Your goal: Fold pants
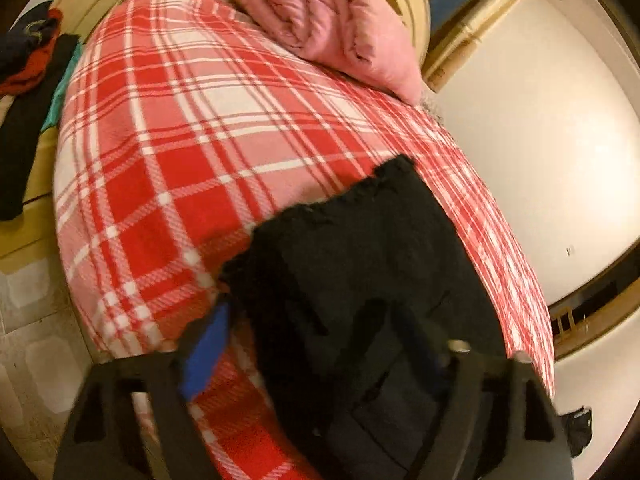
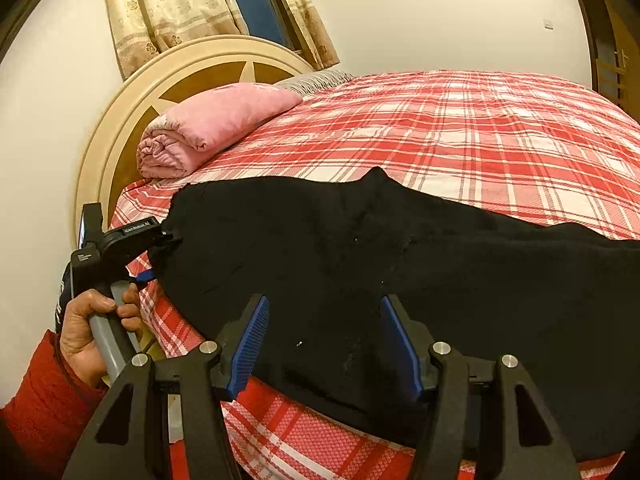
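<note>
black pants (image 2: 400, 264) cover the plaid bed's (image 2: 480, 136) near edge; right hand-held gripper (image 2: 324, 344) gapes above them, left hand-held gripper (image 2: 160, 256) grips their end.

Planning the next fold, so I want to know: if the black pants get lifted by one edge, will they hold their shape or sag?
The black pants will probably sag: they lie limp, following the curve of the plaid bedspread with soft creases. The thick-looking, fuzzy knit suggests some weight, so the free end would likely drag. That matte cloth seems unlikely to slip from the left gripper at its edge.
</note>
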`<state>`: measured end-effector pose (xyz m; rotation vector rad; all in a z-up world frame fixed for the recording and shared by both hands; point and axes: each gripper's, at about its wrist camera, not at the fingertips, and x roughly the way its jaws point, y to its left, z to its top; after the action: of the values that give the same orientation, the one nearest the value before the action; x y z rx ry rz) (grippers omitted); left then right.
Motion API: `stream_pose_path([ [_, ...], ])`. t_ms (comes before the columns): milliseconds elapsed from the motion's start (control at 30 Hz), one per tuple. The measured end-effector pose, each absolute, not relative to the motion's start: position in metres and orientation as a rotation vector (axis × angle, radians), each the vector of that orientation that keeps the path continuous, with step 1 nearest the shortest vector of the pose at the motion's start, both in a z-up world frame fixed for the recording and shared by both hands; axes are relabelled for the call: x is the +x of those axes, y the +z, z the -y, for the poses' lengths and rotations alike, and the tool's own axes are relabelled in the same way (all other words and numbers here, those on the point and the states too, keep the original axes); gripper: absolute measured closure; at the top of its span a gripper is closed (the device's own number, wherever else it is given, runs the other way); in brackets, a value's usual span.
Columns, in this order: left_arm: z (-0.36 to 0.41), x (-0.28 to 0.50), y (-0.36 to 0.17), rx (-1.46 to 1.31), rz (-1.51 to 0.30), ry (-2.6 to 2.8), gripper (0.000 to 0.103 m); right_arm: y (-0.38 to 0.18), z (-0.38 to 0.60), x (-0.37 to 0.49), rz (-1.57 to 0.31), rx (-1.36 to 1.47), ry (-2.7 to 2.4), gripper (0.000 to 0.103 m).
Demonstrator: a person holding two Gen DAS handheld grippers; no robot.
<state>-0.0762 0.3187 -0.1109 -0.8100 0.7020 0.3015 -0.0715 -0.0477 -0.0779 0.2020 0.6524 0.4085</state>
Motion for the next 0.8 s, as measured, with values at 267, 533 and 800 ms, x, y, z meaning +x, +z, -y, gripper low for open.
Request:
stream_pose_path([
  [267, -0.327, -0.073, -0.107, -0.827, -0.709, 0.235, 0.069, -0.075, 0.09, -0.073, -0.628, 0.307, 0.275, 0.043],
  [533, -0.267, -0.07, -0.033, -0.538, -0.593, 0.109, 0.073, -0.074, 0.182, -0.093, -0.578, 0.471, 0.044, 0.043],
  [800, -0.121, -0.087, 0.038, -0.213, -0.419, -0.257, 0.074, -0.068, 0.262, -0.142, -0.501, 0.541, -0.158, 0.043],
])
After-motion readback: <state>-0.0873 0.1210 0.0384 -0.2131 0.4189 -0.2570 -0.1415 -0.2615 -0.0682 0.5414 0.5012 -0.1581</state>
